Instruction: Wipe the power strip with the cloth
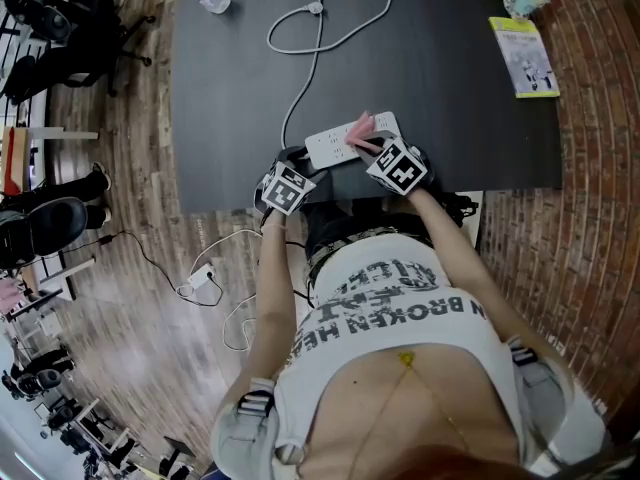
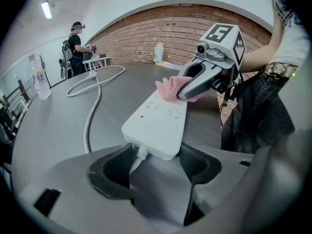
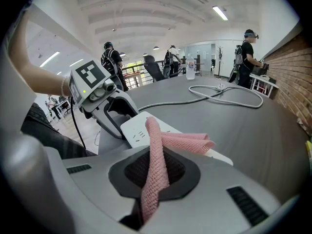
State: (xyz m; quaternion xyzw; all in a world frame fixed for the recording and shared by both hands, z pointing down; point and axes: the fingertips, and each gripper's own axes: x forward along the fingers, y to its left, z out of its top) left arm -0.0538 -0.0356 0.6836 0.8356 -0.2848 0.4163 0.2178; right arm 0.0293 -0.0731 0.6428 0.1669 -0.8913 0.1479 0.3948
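Pinching 1 cloth (image 3: 187,141), right tongs (image 3: 155,168) atop 1 power strip (image 2: 156,123); left tongs (image 2: 156,162) clamp strip.

The cloth (image 3: 155,165) is pink, the power strip (image 2: 156,121) white, the table (image 1: 430,98) dark grey.

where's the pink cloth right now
In the head view the pink cloth lies on the right half of the white power strip, near the table's front edge, pinched in the right gripper's jaws.
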